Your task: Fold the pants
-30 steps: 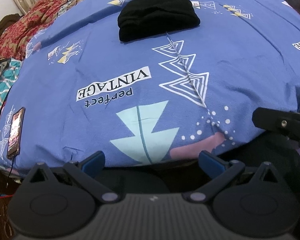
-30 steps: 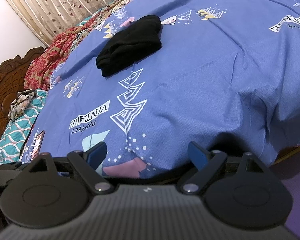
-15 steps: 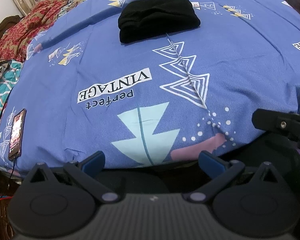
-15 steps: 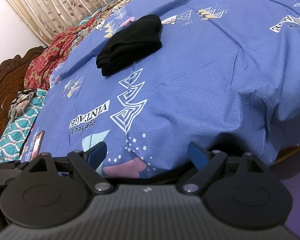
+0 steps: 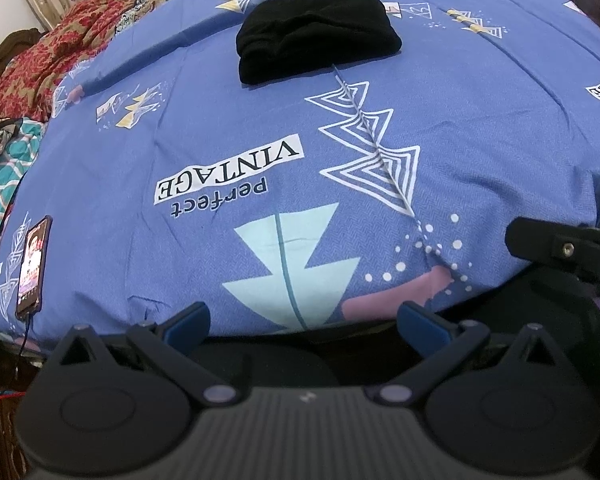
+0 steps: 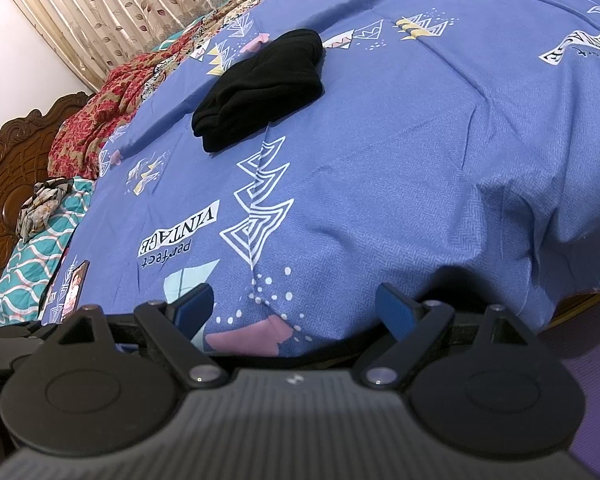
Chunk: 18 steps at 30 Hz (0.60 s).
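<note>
The black pants (image 5: pixel 318 34) lie folded into a compact bundle on the far part of the blue patterned bedsheet (image 5: pixel 220 128); they also show in the right wrist view (image 6: pixel 260 84). My left gripper (image 5: pixel 304 326) is open and empty, held low at the bed's near edge, far from the pants. My right gripper (image 6: pixel 296 306) is open and empty, also at the near edge. Part of the right gripper's body (image 5: pixel 564 248) shows at the right of the left wrist view.
A phone (image 5: pixel 32 266) with a lit screen lies at the sheet's left edge, with a cable hanging down. A red floral blanket (image 6: pixel 100 120) and teal quilt (image 6: pixel 32 268) lie at the left by the carved wooden headboard (image 6: pixel 8 160). Curtains (image 6: pixel 120 8) hang behind.
</note>
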Available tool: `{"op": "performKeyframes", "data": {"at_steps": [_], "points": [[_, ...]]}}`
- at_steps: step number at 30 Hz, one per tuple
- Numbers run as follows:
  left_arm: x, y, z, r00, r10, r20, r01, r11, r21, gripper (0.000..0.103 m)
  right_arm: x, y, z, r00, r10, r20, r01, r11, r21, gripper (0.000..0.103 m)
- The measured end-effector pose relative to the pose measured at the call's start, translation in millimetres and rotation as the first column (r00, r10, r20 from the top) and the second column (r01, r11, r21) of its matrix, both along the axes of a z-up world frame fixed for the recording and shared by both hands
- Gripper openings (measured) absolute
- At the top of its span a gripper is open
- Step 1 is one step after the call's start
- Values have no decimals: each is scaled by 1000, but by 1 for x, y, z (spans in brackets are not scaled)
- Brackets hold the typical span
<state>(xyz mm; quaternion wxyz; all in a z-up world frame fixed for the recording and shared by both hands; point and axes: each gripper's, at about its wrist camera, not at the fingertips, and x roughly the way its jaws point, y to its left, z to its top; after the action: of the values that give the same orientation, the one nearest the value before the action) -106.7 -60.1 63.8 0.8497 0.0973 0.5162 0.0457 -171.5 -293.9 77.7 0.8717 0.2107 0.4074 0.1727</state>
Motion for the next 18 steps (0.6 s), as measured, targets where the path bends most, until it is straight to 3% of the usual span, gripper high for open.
{"op": "performKeyframes", "data": {"at_steps": [18], "points": [[1, 2, -5, 1000, 12, -21, -12, 1000, -7, 103, -1, 1, -1, 1000, -5, -4, 5, 1000, 1, 90]]}}
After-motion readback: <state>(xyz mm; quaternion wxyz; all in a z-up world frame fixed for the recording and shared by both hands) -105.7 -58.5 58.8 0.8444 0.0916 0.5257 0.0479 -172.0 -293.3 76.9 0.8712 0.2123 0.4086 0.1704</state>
